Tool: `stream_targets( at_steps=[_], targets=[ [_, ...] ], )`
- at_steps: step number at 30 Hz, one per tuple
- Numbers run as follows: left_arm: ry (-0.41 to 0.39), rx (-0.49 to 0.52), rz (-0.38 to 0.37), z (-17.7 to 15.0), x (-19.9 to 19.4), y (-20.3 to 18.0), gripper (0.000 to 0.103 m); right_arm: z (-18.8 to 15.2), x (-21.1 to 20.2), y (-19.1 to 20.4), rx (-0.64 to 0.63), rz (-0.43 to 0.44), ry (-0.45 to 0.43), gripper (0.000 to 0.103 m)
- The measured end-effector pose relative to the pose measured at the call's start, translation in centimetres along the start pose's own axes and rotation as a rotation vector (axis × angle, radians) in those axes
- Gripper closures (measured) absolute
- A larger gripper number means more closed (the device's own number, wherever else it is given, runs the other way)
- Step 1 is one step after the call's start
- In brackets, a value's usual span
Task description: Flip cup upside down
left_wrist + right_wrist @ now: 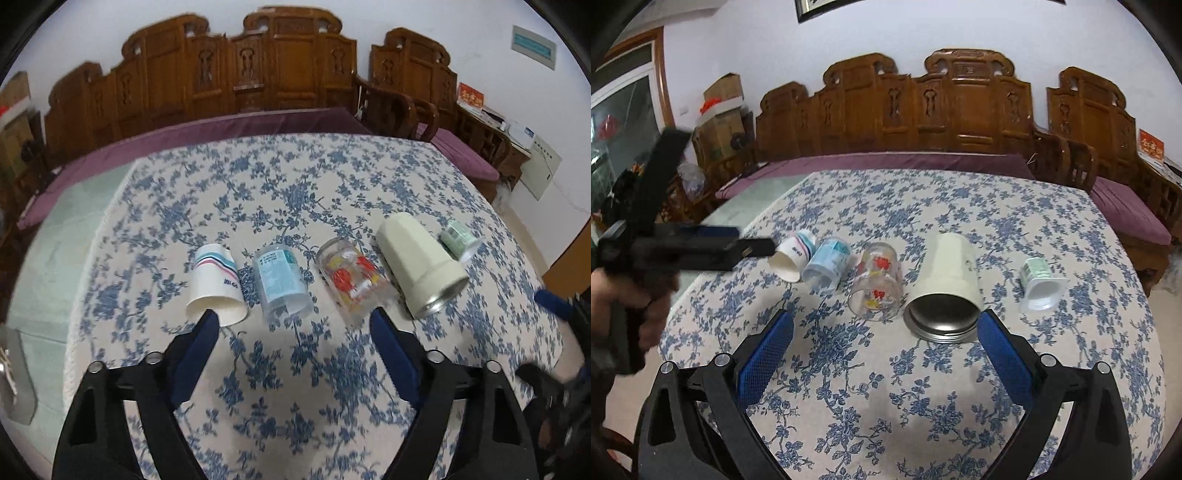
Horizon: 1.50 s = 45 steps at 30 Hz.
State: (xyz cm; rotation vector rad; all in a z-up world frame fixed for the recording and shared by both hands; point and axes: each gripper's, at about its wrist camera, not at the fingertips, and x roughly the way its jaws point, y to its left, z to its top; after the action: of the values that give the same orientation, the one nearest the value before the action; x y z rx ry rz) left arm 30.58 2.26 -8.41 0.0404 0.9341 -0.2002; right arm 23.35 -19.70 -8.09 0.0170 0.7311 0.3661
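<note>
Several cups lie on their sides in a row on the floral tablecloth, mouths toward me: a white paper cup (216, 286) (792, 256), a clear plastic cup with a blue label (281, 284) (827, 266), a glass with red and yellow print (352, 280) (876, 284), a cream steel-lined tumbler (419, 266) (947, 284) and a small green yogurt cup (460, 238) (1039, 282). My left gripper (293, 326) is open and empty just short of the paper and plastic cups. My right gripper (884, 326) is open and empty before the glass and tumbler.
The table (295, 387) is covered by a blue floral cloth. A carved wooden bench with purple cushions (886, 162) runs behind it. The left gripper and the hand on it (665, 243) show at the left of the right wrist view. Cardboard boxes (720, 110) stand at the far left.
</note>
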Motion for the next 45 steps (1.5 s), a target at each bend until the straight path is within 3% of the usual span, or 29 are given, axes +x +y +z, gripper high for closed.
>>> stream_targets(
  at_steps=[14,23,28,34,45],
  targets=[
    [0.167,-0.090,-0.008,2.8,11.0,2.2,0.039,-2.8,3.2,1.2,0.002,0.030,0.089,0.003],
    [0.219,-0.102,0.016,2.5,14.1,2.2,0.046,-3.6,3.4,-0.1,0.031,0.018,0.105,0.003],
    [0.212,-0.094,0.014,2.2,13.5,1.8,0.050,-3.8,3.0,-0.6,0.046,0.007,0.102,0.003],
    [0.160,-0.075,0.004,0.8,9.5,0.9,0.051,-4.2,1.3,-1.2,0.071,-0.011,0.080,0.003],
    [0.085,-0.001,-0.071,-5.8,2.7,-3.9,0.051,-6.0,-2.6,-2.9,0.125,-0.056,0.034,0.003]
  ],
)
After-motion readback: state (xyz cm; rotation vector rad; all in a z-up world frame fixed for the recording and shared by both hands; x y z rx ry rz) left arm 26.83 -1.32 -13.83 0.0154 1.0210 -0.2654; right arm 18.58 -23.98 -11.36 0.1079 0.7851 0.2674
